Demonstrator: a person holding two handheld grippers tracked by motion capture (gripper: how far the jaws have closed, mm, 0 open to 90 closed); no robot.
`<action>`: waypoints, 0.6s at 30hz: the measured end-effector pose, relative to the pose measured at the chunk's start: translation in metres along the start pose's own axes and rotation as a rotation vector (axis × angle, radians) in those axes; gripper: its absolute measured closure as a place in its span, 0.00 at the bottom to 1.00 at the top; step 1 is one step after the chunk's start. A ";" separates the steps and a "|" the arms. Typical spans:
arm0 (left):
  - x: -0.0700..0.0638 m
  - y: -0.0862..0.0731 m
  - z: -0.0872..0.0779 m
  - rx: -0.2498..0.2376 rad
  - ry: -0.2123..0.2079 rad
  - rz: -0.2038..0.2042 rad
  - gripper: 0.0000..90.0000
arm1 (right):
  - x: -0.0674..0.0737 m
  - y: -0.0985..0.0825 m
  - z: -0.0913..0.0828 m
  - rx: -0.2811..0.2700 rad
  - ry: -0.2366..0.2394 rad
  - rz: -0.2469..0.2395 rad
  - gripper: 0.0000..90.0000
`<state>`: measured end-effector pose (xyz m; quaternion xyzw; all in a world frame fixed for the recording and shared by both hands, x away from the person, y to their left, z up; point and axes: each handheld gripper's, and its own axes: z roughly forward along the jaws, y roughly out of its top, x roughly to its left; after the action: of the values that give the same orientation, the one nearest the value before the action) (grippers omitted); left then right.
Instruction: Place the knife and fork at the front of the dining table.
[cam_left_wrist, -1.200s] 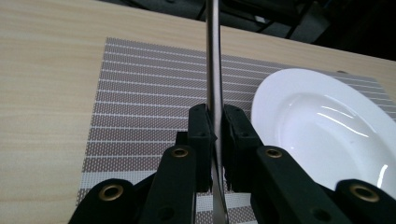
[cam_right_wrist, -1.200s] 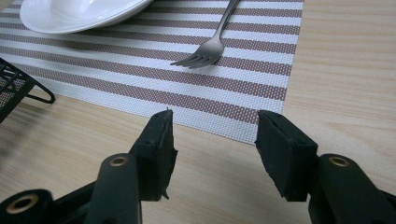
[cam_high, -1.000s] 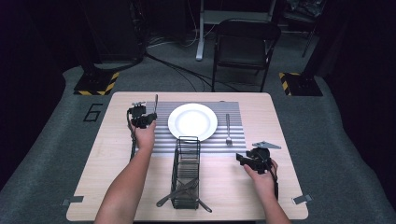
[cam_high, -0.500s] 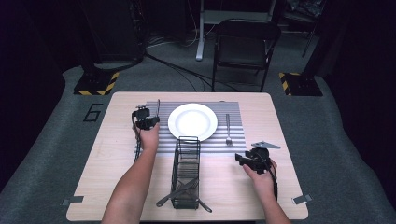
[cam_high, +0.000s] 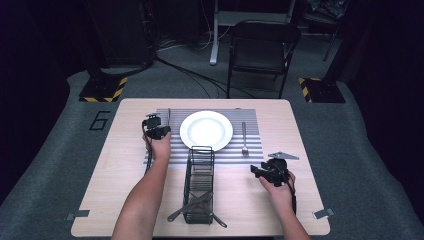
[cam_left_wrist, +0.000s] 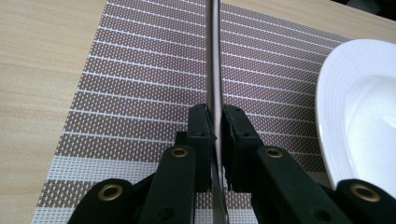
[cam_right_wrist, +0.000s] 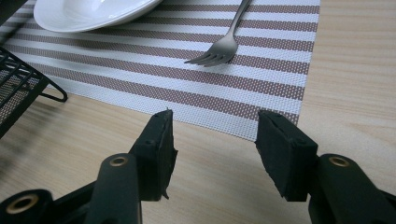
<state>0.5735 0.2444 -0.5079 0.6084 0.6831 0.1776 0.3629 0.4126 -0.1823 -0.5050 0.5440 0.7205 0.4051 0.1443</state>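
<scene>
We see the left tool (cam_left_wrist: 215, 128) clamped tight on a slim metal knife (cam_left_wrist: 213, 56), which runs straight ahead from its tips over the striped placemat (cam_left_wrist: 140, 84). The white plate (cam_left_wrist: 359, 107) sits just to that tool's right (its rim close to the jaw). Our right tool (cam_right_wrist: 212, 140) stands about half open with nothing between its pads, above the bare counter (cam_right_wrist: 355, 84); a fork (cam_right_wrist: 222, 49) lies ahead of it on the mat, and the black wire caddy (cam_high: 199, 185) is off to its left.
</scene>
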 end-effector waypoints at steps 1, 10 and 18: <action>0.001 0.000 0.001 0.002 -0.002 0.004 0.91 | 0.000 0.000 0.000 0.000 0.000 0.000 0.51; 0.005 -0.002 0.007 0.027 0.001 -0.025 0.91 | -0.002 0.000 0.001 -0.001 -0.002 0.003 0.51; 0.003 -0.003 0.007 0.020 0.007 -0.016 0.91 | -0.002 0.000 0.001 -0.001 0.001 0.004 0.51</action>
<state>0.5764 0.2455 -0.5153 0.6060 0.6908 0.1701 0.3559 0.4135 -0.1837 -0.5059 0.5452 0.7193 0.4060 0.1434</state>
